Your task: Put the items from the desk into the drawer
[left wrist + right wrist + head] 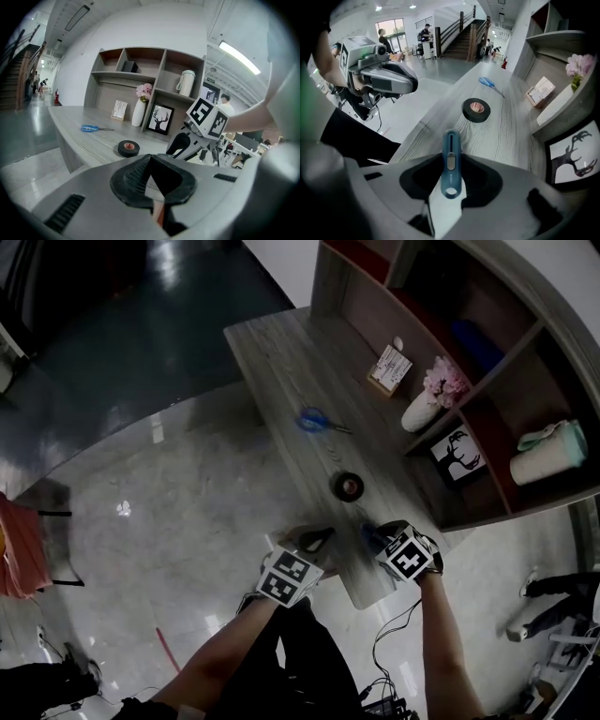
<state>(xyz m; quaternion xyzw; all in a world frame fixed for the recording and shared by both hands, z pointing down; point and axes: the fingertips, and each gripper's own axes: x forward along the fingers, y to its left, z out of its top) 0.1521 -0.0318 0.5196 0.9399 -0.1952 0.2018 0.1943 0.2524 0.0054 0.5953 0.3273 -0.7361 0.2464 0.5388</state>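
**Knife clamped on the right, left free, no drawer in sight**

Left gripper (149, 158): jaws tip to tip, nothing in them. It hangs at the near end of the desk (281, 362), on the front-edge side, close beside my right one.

Up the desk from there:
- Scissors (314, 419) are furthest out. They lie flat, handles toward the front edge and blades toward the shelf side.
- Tape (348, 486) is nearer, flat on its side and well apart from the scissors. It's roughly straight ahead of my right jaws.

Right gripper (451, 163): jaws partly closed, clamped on the blue knife (451, 143). The knife's long axis runs in line with the jaws. The slider end sticks out past the tips toward the tape, and the end with the hole sits back between the pads. The gripper is tipped steeply down over the desk's near end.

What the next move hangs on: I can't make out a drawer in any view, so I can't say which way it lies from the knife. My guess is under the front edge. The left gripper is on that side and empty, so I'd use it to pull. The right then lowers the knife in lengthwise.
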